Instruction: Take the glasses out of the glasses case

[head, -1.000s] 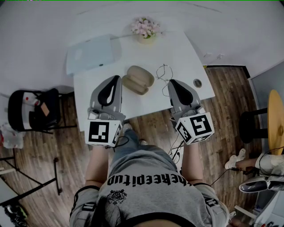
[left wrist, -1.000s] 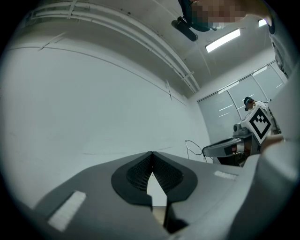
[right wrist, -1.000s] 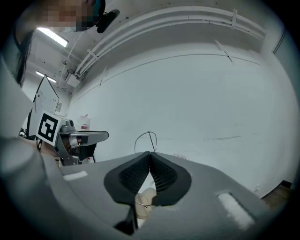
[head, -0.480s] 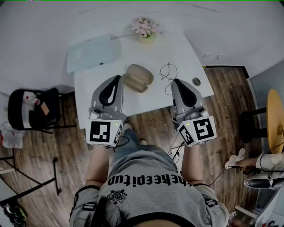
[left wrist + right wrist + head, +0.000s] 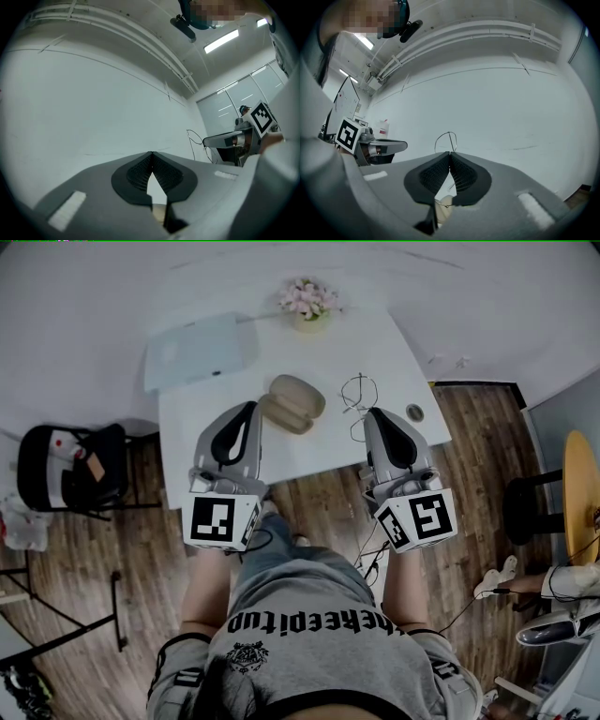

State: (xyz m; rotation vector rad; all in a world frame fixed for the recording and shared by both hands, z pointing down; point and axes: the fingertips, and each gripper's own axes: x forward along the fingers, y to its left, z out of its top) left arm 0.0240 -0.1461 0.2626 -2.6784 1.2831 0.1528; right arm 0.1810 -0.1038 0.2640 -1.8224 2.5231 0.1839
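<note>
Right gripper [image 5: 450,154]: pinched on the glasses [image 5: 446,139], wire loop just beyond its tips; advise a firm, level carry
Glasses case [image 5: 292,404]: open, left of that gripper; keep clear
Left gripper [image 5: 152,154]: closed, empty

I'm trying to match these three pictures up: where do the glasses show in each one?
Head view: glasses just above centre, at the right gripper's tips.
Left gripper view: the glasses are a thin wire loop mid-right, beside that gripper.
Right gripper view: the glasses rise from the shut jaw tips, centre.
Shared landmark: the right gripper, which holds them.
</note>
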